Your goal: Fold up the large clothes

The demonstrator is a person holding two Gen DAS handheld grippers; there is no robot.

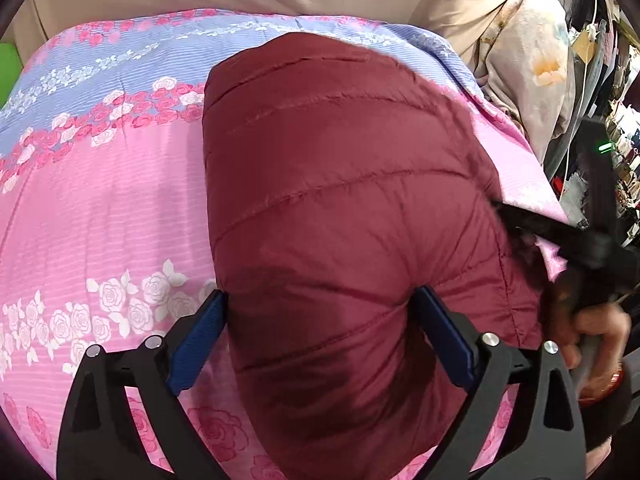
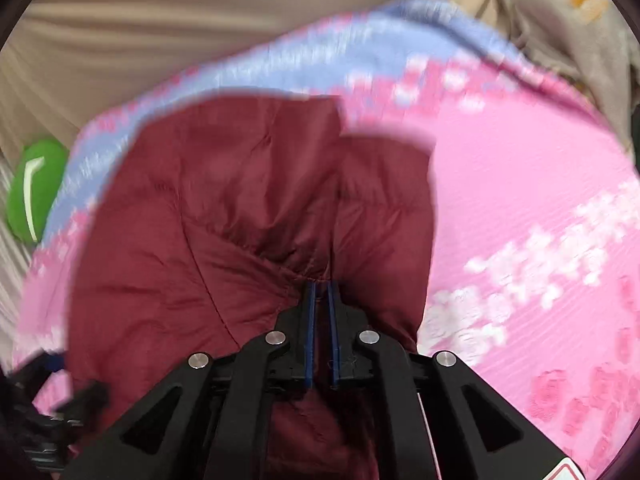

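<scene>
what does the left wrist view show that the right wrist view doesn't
Only the left wrist view shows the left gripper open around the jacket, and the cluttered shelves. Only the right wrist view shows the right gripper shut on the jacket's fabric, plus a green object. Both show the maroon jacket on the pink floral bedsheet.

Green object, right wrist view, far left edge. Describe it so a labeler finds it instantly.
Start from the pink and blue floral bedsheet with the maroon quilted jacket lying on it. Follow the sheet's blue band to its left edge; the green object sits just beyond it, against beige fabric. It is the only bright green thing, rounded, with a pale curved stripe.
</scene>
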